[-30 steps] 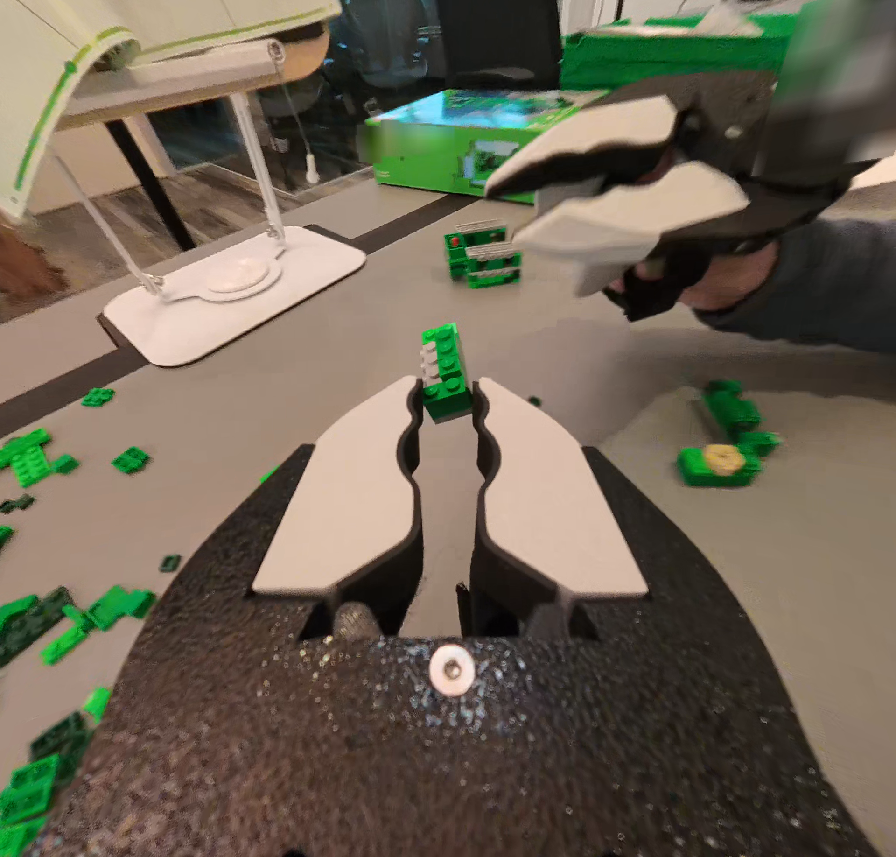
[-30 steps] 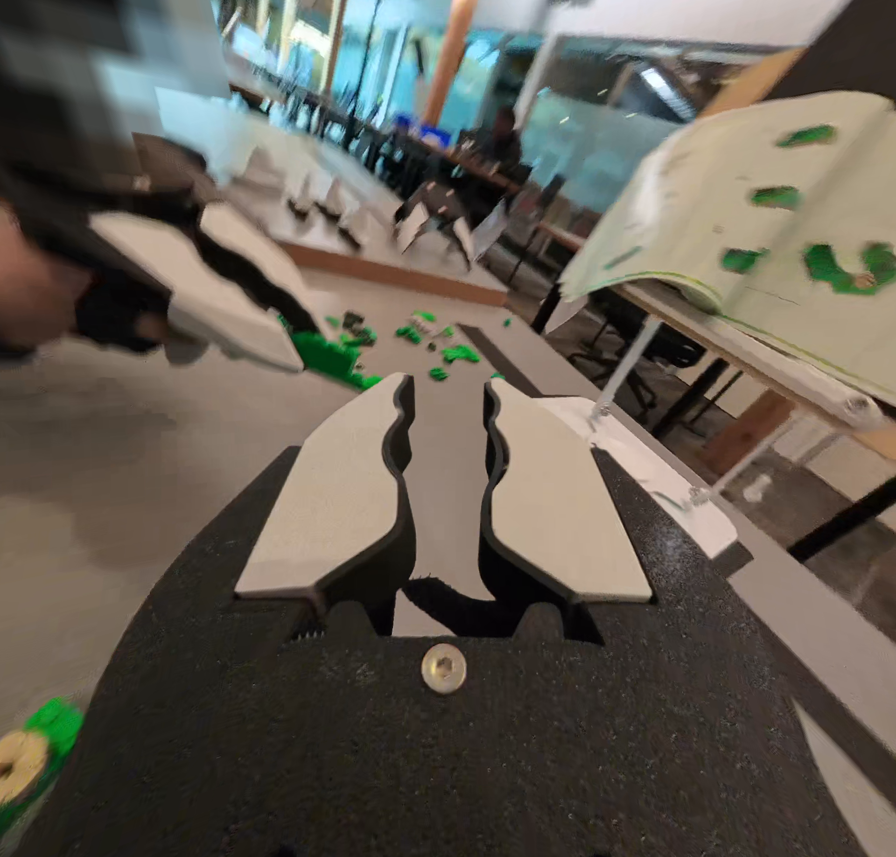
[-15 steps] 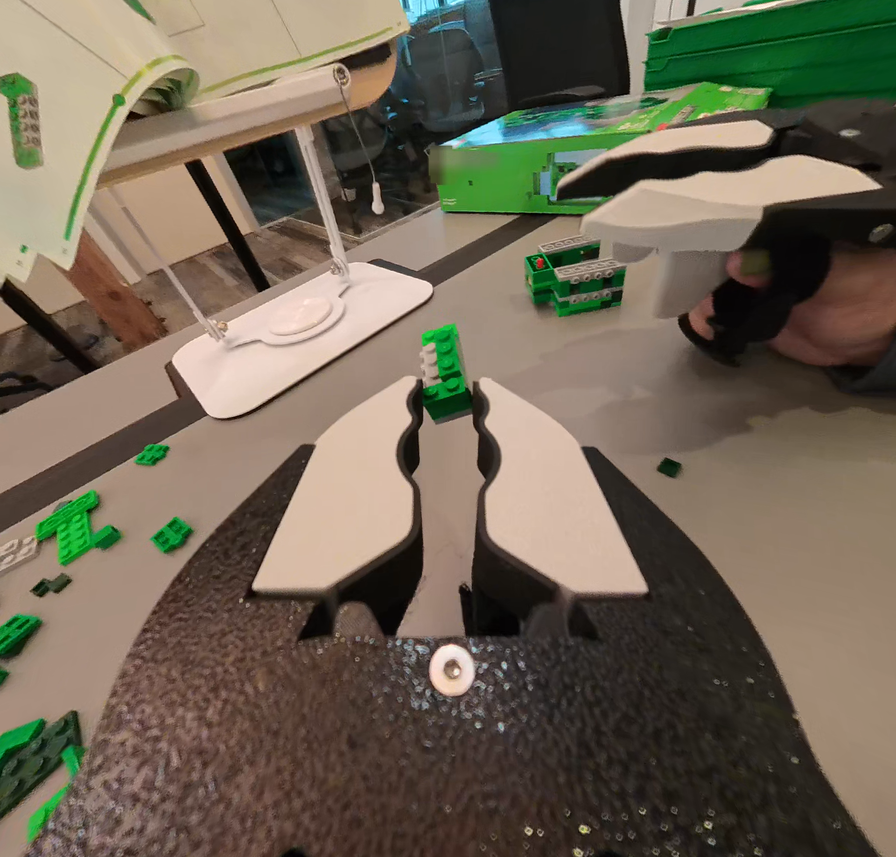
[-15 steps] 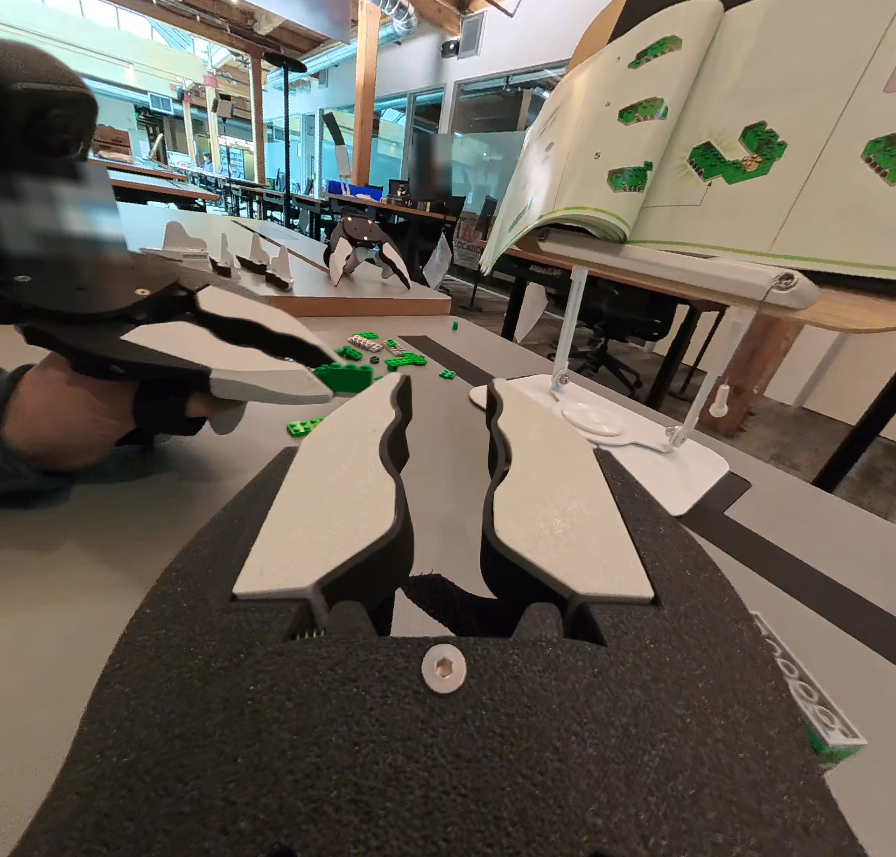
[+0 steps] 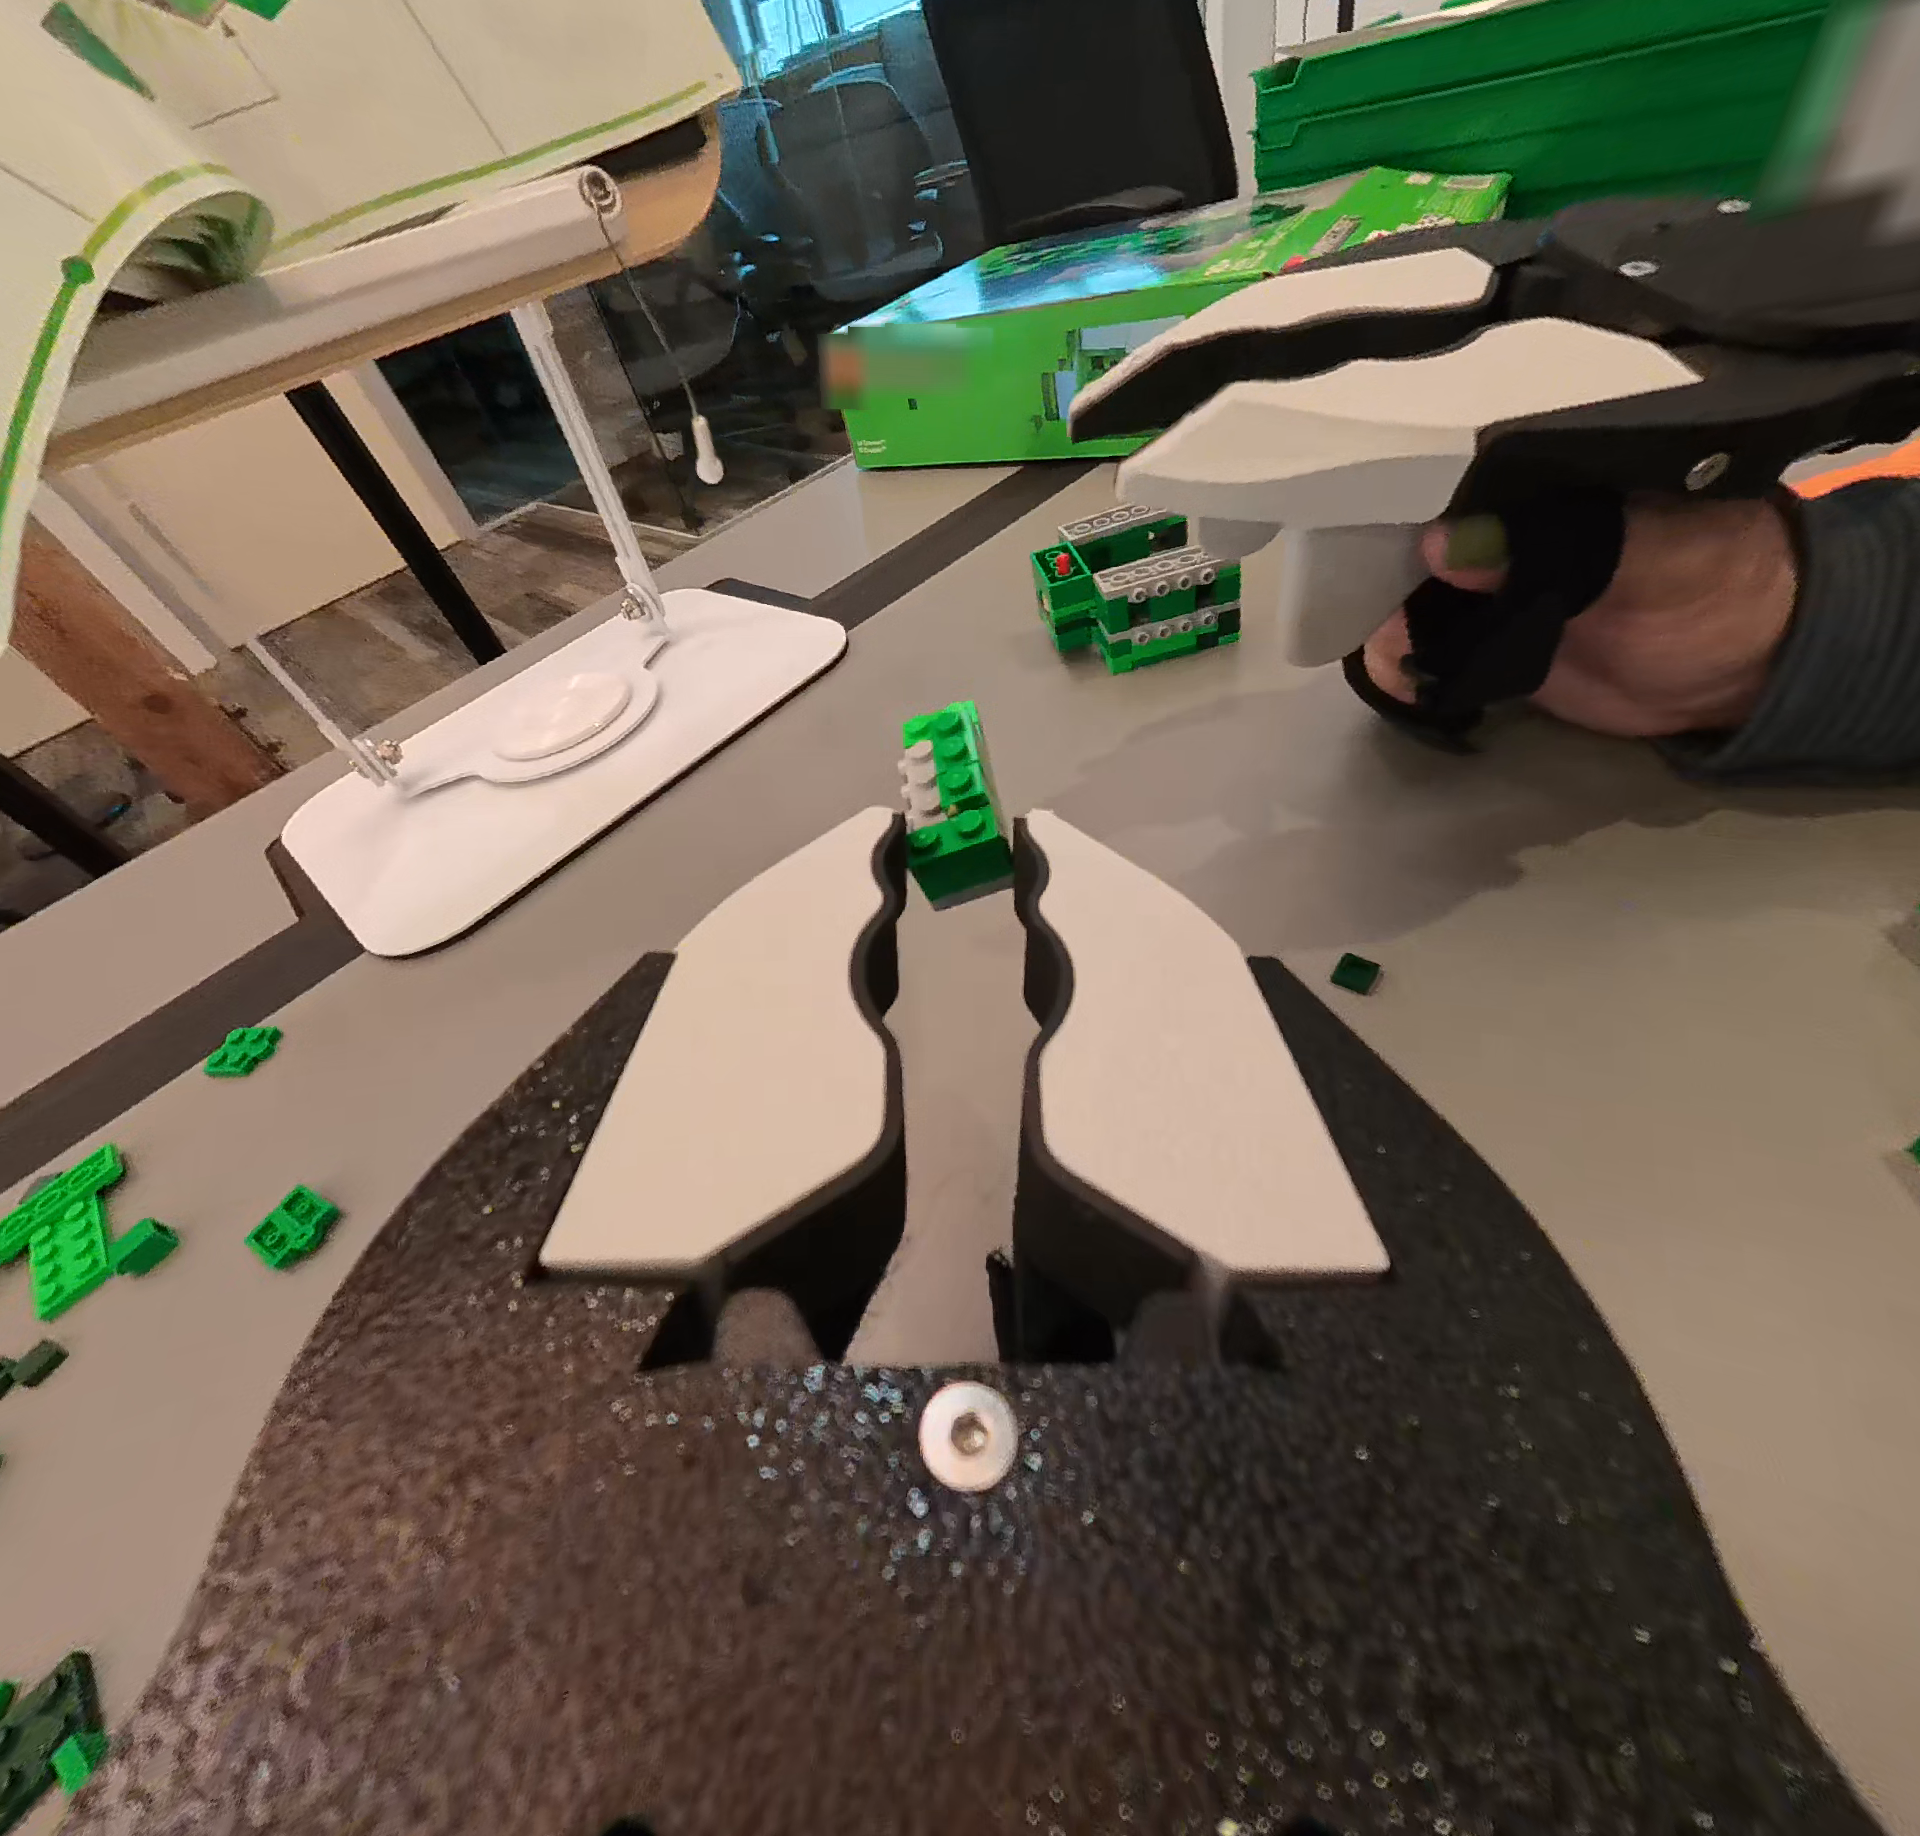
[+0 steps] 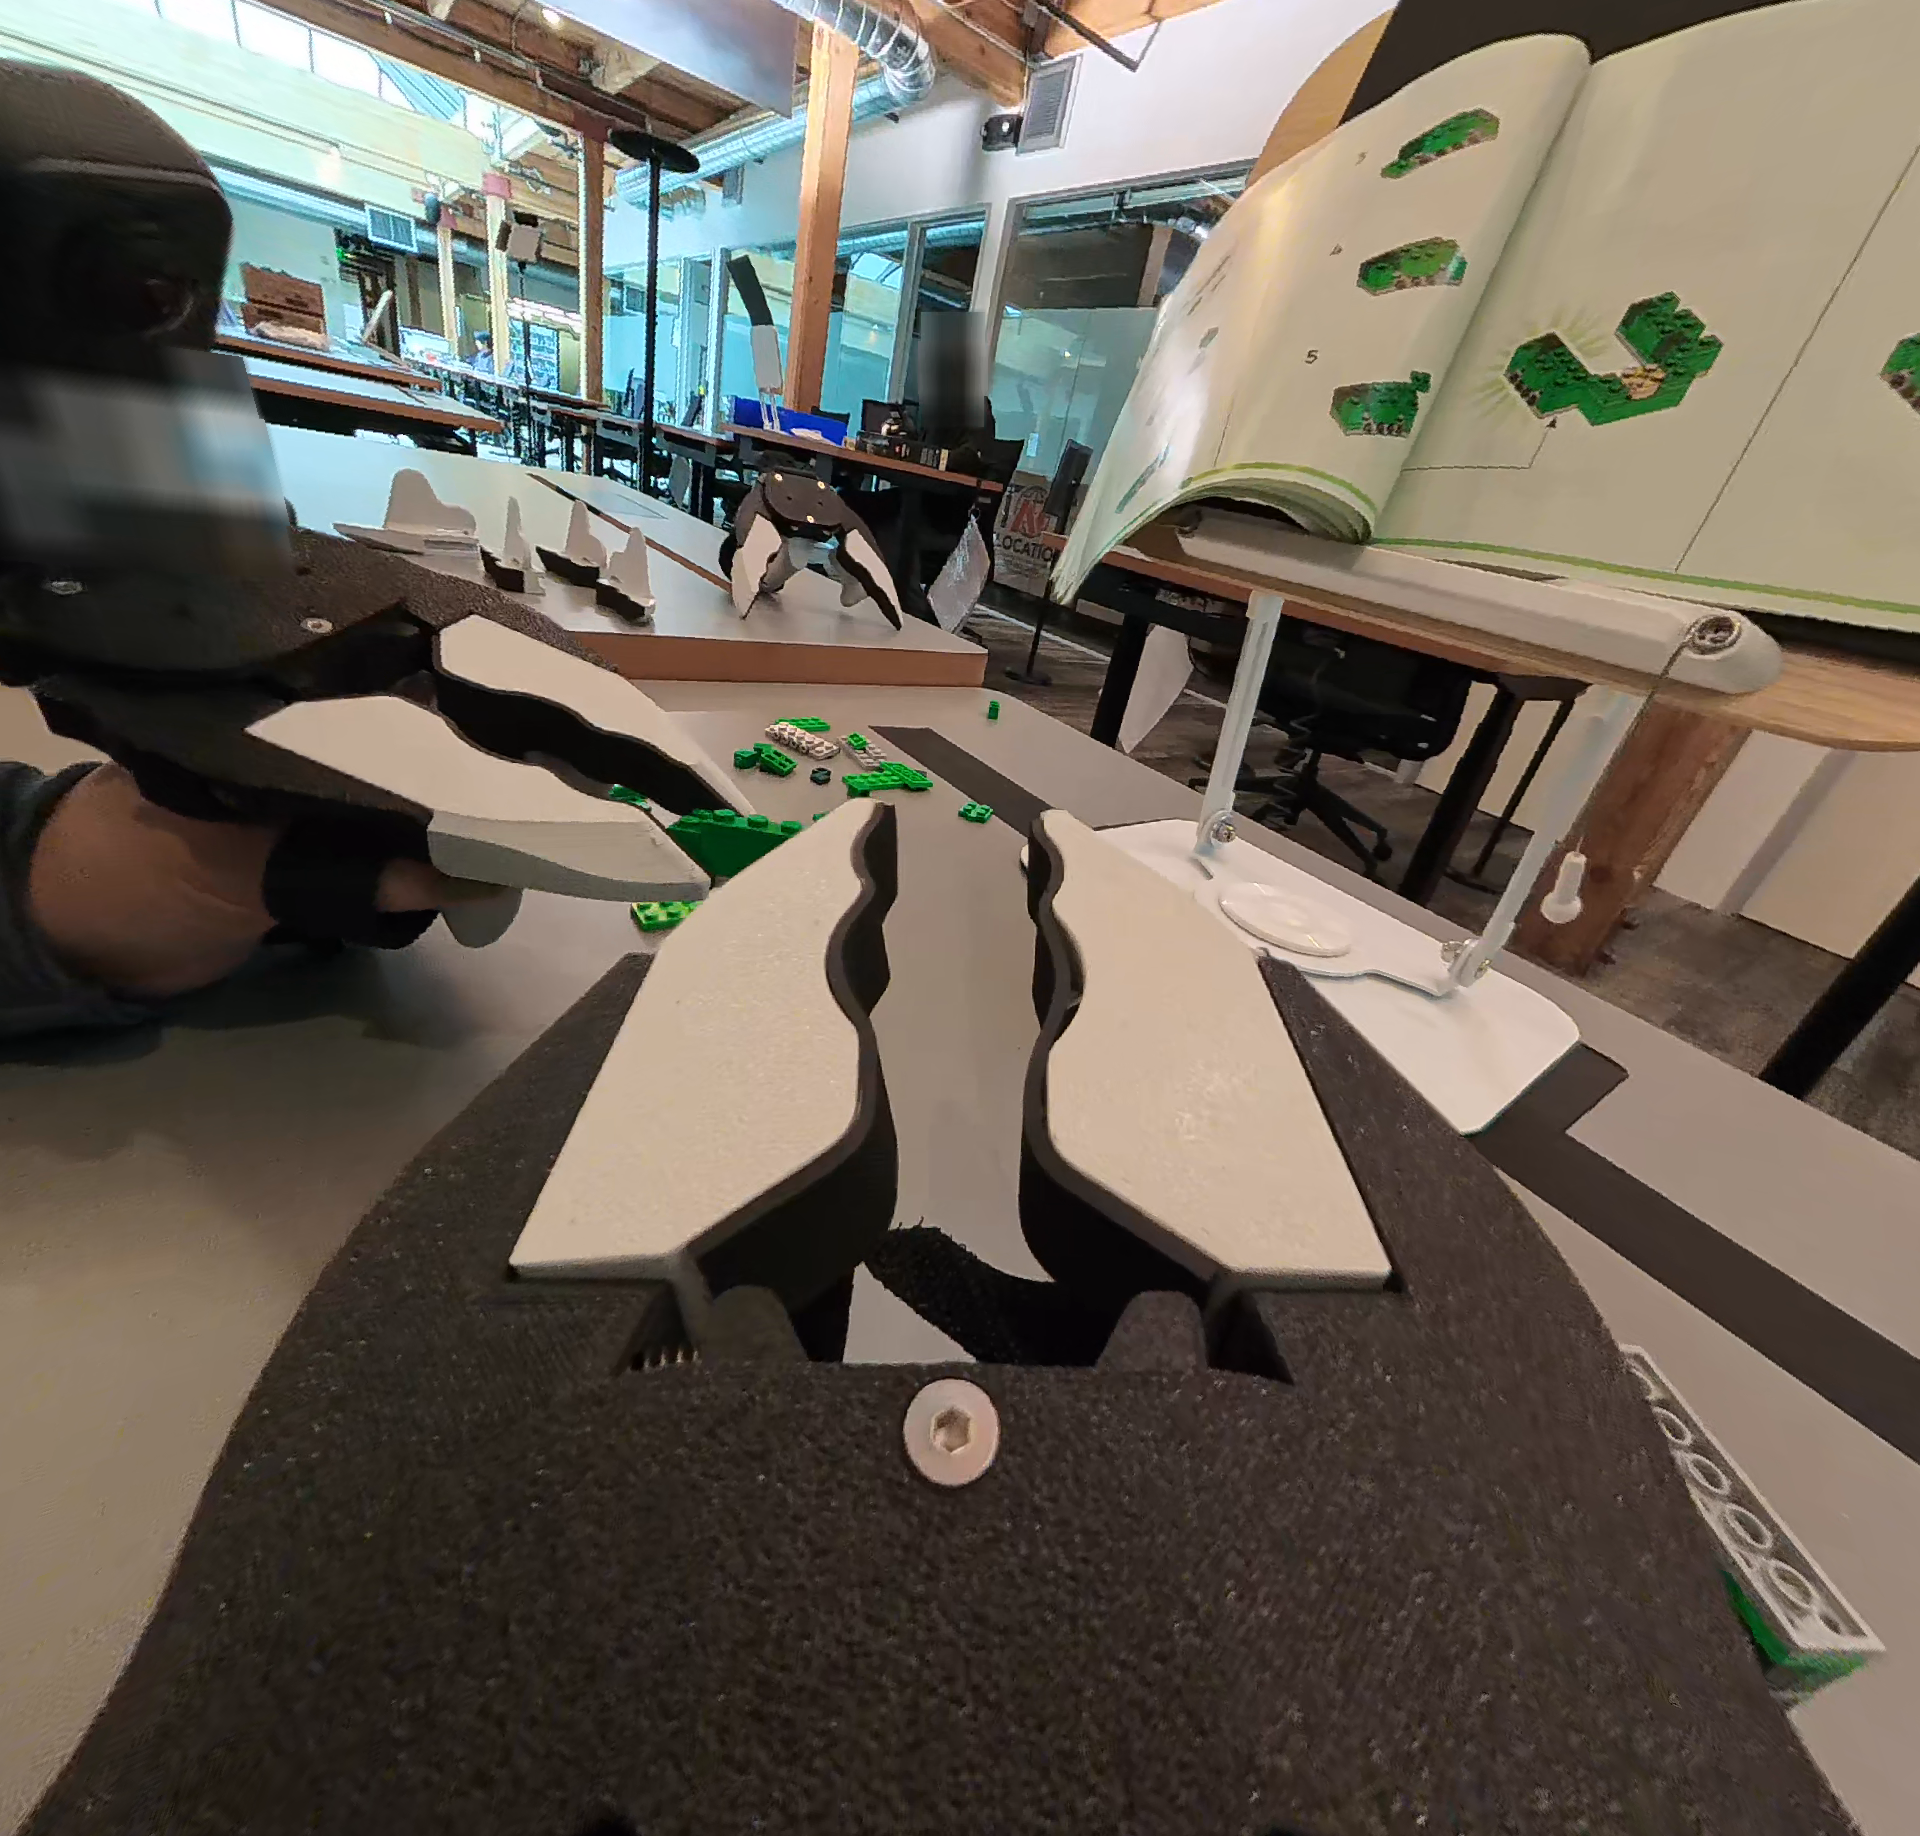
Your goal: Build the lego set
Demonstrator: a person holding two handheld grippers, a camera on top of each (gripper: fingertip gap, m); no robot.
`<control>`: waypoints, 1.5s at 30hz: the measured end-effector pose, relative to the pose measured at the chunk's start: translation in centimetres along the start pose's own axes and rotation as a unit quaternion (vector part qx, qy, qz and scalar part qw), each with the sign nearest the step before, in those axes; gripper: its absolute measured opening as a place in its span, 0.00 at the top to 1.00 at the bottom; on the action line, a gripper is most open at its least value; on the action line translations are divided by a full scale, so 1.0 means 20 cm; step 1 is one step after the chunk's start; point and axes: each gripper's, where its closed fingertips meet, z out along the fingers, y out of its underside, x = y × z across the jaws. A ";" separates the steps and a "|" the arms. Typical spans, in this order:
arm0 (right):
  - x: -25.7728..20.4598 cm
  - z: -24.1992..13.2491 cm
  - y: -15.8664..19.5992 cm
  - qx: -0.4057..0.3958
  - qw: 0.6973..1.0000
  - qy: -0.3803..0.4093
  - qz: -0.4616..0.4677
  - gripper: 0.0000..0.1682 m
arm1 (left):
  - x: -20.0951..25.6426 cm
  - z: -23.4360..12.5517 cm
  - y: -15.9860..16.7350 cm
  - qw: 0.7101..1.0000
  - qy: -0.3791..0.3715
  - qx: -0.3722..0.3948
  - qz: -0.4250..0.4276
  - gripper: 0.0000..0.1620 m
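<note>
My left gripper (image 5: pixel 956 836) is shut on a small green and grey lego assembly (image 5: pixel 951 789), holding it by its near end just above the grey table (image 5: pixel 1558 1111). From the right wrist view the left gripper (image 6: pixel 717 839) comes in from the left with the green assembly (image 6: pixel 743 836) at its tips. My right gripper (image 6: pixel 964 830) is narrowly open with nothing between its fingers. It also shows in the left wrist view (image 5: pixel 1103 454), hovering above a built green and grey lego block (image 5: pixel 1143 591). The two grippers' tips are close together but apart.
An open instruction book (image 6: pixel 1558 332) rests on a white stand (image 5: pixel 561 747) at the table's far side. A green lego box (image 5: pixel 1039 363) lies behind the block. Loose green pieces (image 5: pixel 73 1236) lie on the left, and others (image 6: pixel 831 758) show in the right wrist view. A grey-topped brick (image 6: pixel 1766 1589) lies at the lower right. The left gripper's tips are roughly 8 cm from the right gripper's.
Both grippers have swung toward the book stand and steadied; the built block now looks nearer. The left gripper keeps its hold on the small assembly. The right stays empty.
</note>
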 end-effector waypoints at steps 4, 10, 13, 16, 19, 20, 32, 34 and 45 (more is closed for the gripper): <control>-0.02 0.00 0.00 0.001 1.000 -0.005 -0.008 0.87 | 0.01 0.00 -0.01 1.000 -0.002 0.007 0.013 0.88; -0.02 0.00 0.00 0.003 1.000 -0.006 -0.015 0.87 | 0.01 -0.01 -0.02 0.999 -0.007 0.013 0.032 0.88; -0.03 0.00 0.00 0.003 1.000 -0.008 -0.016 0.88 | 0.03 -0.01 -0.02 0.999 -0.005 0.012 0.043 0.88; -0.03 0.00 0.00 0.000 1.000 -0.012 -0.016 0.88 | 0.04 0.00 -0.02 0.999 0.000 0.012 0.052 0.88; -0.09 0.00 0.01 -0.008 0.999 -0.042 -0.020 0.88 | 0.06 0.00 -0.02 0.998 0.008 0.008 0.058 0.89; -0.11 0.00 0.02 -0.012 0.998 -0.055 -0.029 0.88 | 0.06 0.00 -0.01 0.999 0.015 0.003 0.053 0.89; -0.25 0.07 0.19 -0.110 0.852 0.008 -0.512 0.79 | 0.14 0.02 0.01 0.993 0.103 -0.027 -0.053 0.89; -0.24 0.08 0.21 -0.121 0.834 0.009 -0.539 0.84 | 0.16 0.02 0.02 0.991 0.114 -0.031 -0.055 0.89; -0.25 0.08 0.21 -0.140 0.840 -0.005 -0.524 0.89 | 0.17 0.01 0.00 0.992 0.116 -0.019 -0.042 0.81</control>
